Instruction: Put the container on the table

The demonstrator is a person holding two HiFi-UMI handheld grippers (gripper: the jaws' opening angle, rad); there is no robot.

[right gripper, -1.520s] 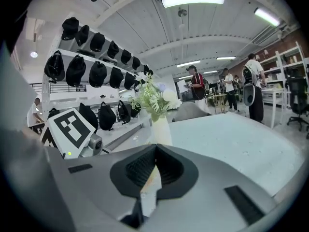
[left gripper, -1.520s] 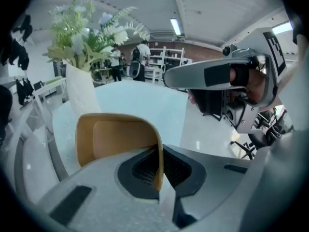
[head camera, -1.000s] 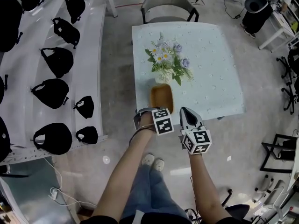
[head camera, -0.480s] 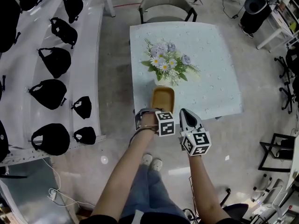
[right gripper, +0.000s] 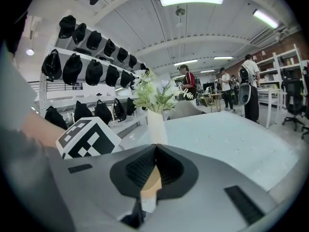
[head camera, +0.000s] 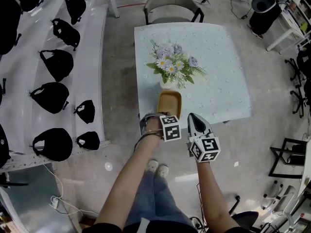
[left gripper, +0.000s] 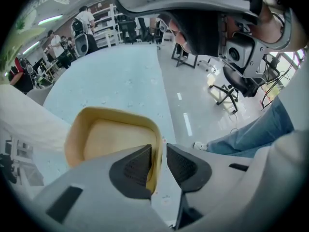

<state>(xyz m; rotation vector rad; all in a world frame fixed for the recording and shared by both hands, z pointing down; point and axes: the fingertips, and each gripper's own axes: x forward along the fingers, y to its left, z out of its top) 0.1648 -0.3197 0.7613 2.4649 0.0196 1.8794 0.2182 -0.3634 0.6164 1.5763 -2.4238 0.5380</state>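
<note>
A shallow yellow-tan container point(head camera: 169, 102) lies at the near edge of the pale blue table point(head camera: 218, 52), just in front of a white vase of flowers point(head camera: 171, 67). My left gripper point(head camera: 164, 115) is shut on the container's near rim. In the left gripper view the rim wall of the container point(left gripper: 108, 137) sits pinched between the pads of the left gripper point(left gripper: 158, 161). Whether the container rests on the table point(left gripper: 111, 76) I cannot tell. My right gripper point(head camera: 193, 117) hovers just right of it, off the table's edge. The right gripper point(right gripper: 155, 166) is shut with nothing held.
A grey chair point(head camera: 172, 6) stands at the table's far side. White shelves with black caps point(head camera: 58, 62) run along the left. Black office chairs point(head camera: 291, 159) stand at the right. The vase point(right gripper: 157, 124) rises straight ahead of the right gripper. People stand far behind.
The head view has shifted slightly. The left gripper and the container sit a touch further onto the table's edge than a second ago; in the last half second nothing moved.
</note>
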